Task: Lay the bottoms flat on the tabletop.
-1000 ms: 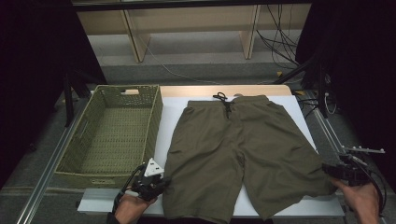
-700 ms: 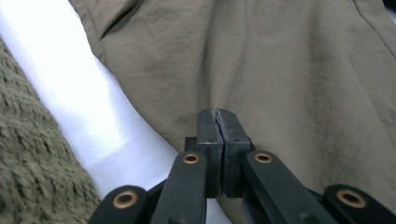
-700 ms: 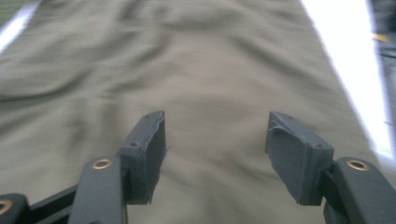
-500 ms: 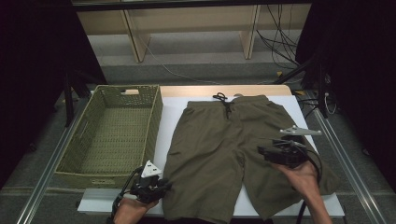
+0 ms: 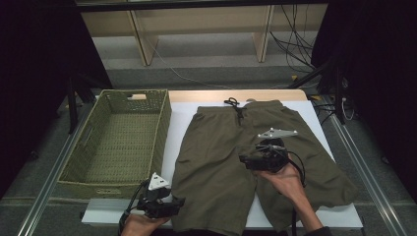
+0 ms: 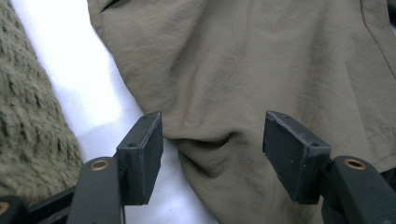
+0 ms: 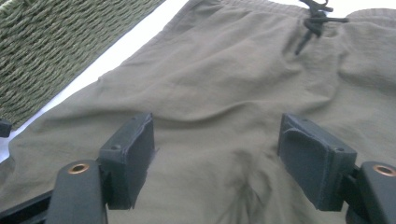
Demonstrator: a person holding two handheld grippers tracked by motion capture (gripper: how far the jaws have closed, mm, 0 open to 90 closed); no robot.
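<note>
Dim room, white counter (image 5: 314, 115) lit from above.

Found left hand-held gripper (image 6: 212, 135) low at the near edge, jaws just opened to roughly two-thirds. Noted a wrinkle of the left leg between the pads, untouched by either pad, so nothing held.

Found right hand-held gripper (image 7: 217, 140) over the middle of the garment, above the crotch seam. Jaws just opened too, near full width, with only flat fabric under them and no grip.

Spotted olive shorts (image 5: 221, 162) spread flat on the counter, waistband and drawstring (image 5: 237, 109) at the far side, legs toward the person. Spotted woven basket (image 5: 164, 128) just beside the left leg, nothing in it.

Read this as a regrasp ahead of a fold, then into the basket.

To do it well:
- Needed to drop the right jaws straight down and pinch a raised ridge, not skate over flat cloth.
- Needed to take both layers at the left hem; a top-layer pinch would likely have peeled the leg open.
- Better to lift both ends together, and low, to avoid dragging the waistband.
- Worth keeping the drawstring clear of the pads.
</note>
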